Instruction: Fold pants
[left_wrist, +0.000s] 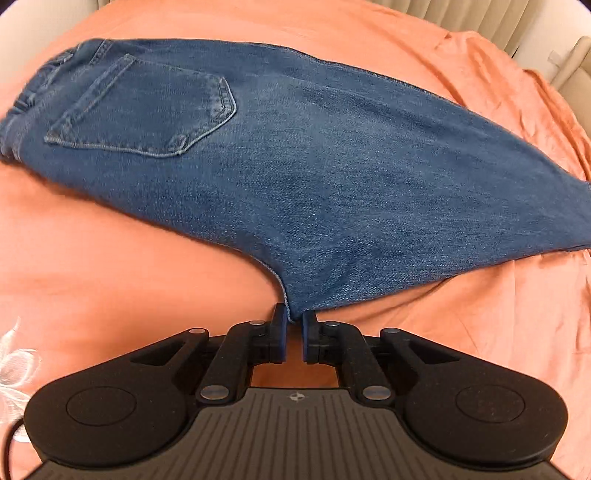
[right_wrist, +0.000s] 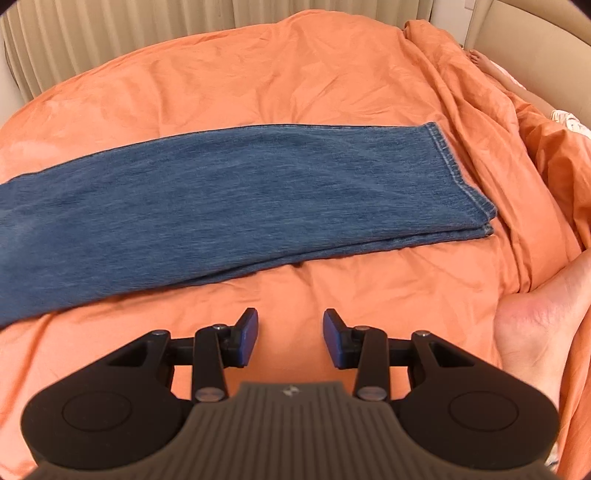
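The pants (left_wrist: 295, 155) are blue denim, matt — a fine woven grain, paler along the stitched seams and hem (right_wrist: 454, 177). The sheet (right_wrist: 280, 74) under them is orange cloth, soft and creased, with little sheen. The left gripper (left_wrist: 294, 320) and right gripper (right_wrist: 290, 325) look like matt black plastic — their pads (right_wrist: 248, 332) blue and smooth, the pivot pins (left_wrist: 212, 392) dull grey metal. A ribbed grey housing (right_wrist: 291, 428) sits behind the right fingers.
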